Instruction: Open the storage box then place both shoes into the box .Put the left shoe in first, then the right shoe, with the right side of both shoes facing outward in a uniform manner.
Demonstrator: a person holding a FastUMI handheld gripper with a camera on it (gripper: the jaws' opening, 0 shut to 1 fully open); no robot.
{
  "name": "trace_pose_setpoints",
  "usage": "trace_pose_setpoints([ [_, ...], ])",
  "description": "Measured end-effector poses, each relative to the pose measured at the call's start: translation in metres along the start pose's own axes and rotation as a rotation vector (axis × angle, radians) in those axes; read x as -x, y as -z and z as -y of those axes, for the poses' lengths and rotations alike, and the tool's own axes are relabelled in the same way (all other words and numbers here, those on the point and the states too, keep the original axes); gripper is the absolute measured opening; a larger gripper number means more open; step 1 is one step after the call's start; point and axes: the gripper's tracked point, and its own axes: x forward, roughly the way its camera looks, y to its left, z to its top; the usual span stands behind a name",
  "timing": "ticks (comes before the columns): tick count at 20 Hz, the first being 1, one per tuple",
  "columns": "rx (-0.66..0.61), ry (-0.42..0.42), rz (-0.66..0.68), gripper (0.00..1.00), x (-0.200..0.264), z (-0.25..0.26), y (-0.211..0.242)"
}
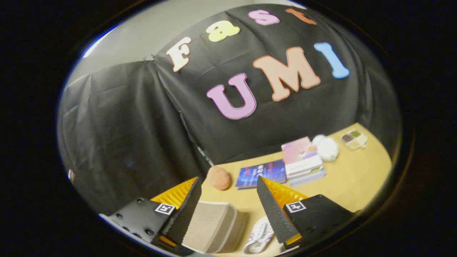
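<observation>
Your gripper (228, 185) stands wide open at the bottom of the frame, holding nothing. Low in the gap between its fingers sits the beige storage box (214, 226), lid closed, with a white shoe (259, 237) just beside it against the right finger. Beyond the fingertips on the desk (357, 185) lie a pinkish ball (218, 177), a blue book (262, 173), a stack of books (302, 160), a white round object (326, 148) and a small tray (353, 139) toward the right.
</observation>
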Motion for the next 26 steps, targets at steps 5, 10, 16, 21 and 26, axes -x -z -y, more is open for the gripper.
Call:
trace_pose_setpoints([
  [5, -0.278, -0.077, -0.153, 0.98, -0.026, 0.022, 0.069],
  [10, -0.403, -0.124, -0.282, 1.00, -0.042, 0.033, 0.136],
  [16, -0.586, -0.182, -0.399, 1.00, -0.052, 0.031, 0.202],
  [21, -0.733, -0.204, -0.438, 0.99, -0.061, 0.033, 0.234],
  [26, -0.808, -0.247, -0.479, 0.99, -0.063, 0.020, 0.256],
])
